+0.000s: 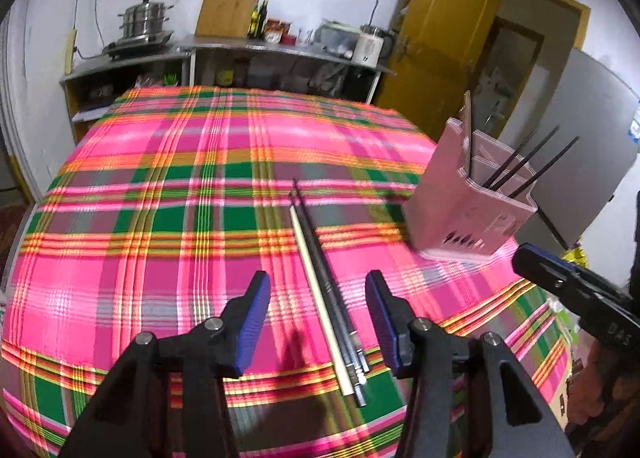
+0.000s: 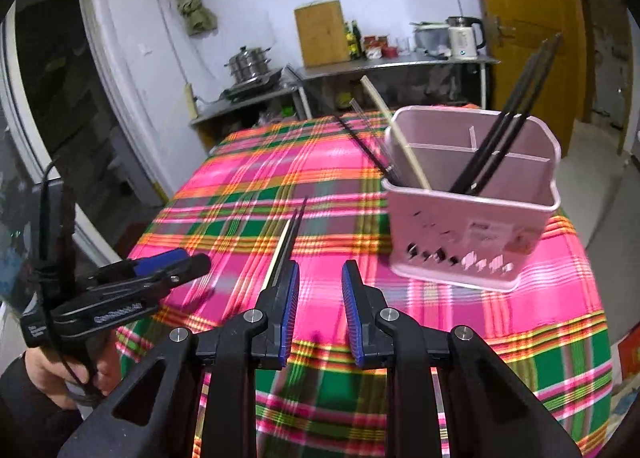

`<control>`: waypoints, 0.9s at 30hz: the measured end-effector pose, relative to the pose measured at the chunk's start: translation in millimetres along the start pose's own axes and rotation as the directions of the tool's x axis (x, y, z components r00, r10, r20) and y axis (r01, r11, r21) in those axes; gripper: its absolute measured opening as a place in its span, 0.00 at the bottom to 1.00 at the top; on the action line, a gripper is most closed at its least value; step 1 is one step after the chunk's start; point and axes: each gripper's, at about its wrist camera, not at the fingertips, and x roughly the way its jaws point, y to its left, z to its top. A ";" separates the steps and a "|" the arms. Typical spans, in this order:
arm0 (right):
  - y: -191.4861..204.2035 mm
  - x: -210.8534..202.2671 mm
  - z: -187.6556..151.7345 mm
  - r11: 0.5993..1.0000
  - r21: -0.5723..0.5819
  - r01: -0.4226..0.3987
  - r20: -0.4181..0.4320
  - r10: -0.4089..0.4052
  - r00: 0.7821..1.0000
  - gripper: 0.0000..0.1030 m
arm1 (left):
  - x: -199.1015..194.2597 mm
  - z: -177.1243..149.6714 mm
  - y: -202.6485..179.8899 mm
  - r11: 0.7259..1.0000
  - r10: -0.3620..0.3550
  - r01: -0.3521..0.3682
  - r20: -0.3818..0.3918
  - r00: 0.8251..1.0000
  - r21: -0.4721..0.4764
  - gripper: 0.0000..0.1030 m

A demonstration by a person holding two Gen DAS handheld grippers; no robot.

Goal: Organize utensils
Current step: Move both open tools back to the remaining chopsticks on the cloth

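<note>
Several loose chopsticks (image 1: pixel 326 290), one pale and the others dark, lie together on the plaid tablecloth (image 1: pixel 160 217). My left gripper (image 1: pixel 318 300) is open and hovers over their near ends, a finger on each side. A pink divided utensil holder (image 1: pixel 470 203) stands at the right with dark chopsticks (image 1: pixel 524 161) and a pale one in it. In the right wrist view my right gripper (image 2: pixel 320 298) is open and empty above the table's near edge. The holder (image 2: pixel 472 213) stands ahead to its right, and the loose chopsticks (image 2: pixel 286 238) lie ahead to its left.
The right gripper (image 1: pixel 572 282) shows at the right edge of the left wrist view; the left gripper (image 2: pixel 160 272) shows at the left of the right wrist view. Metal shelves (image 1: pixel 224 53) with pots and a kettle stand behind the table. A yellow door (image 1: pixel 440 37) is at the back right.
</note>
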 end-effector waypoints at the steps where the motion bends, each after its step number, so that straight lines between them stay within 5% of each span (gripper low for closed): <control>1: 0.9 3.3 -1.4 1.000 -0.002 -0.003 -0.008 0.003 1.000 0.22 | 6.0 -1.7 1.4 1.000 0.011 -0.011 -0.012 1.000 -0.002 0.47; 16: 0.1 38.6 -19.9 1.000 0.008 -0.009 -0.104 0.010 0.995 0.22 | 80.1 -7.4 2.3 0.997 0.077 -0.076 -0.124 0.989 0.019 0.46; 27: 1.9 54.3 -22.5 1.000 0.018 -0.013 -0.130 0.015 0.991 0.22 | 85.0 -7.0 6.6 0.985 0.165 -0.161 -0.075 0.983 0.057 0.47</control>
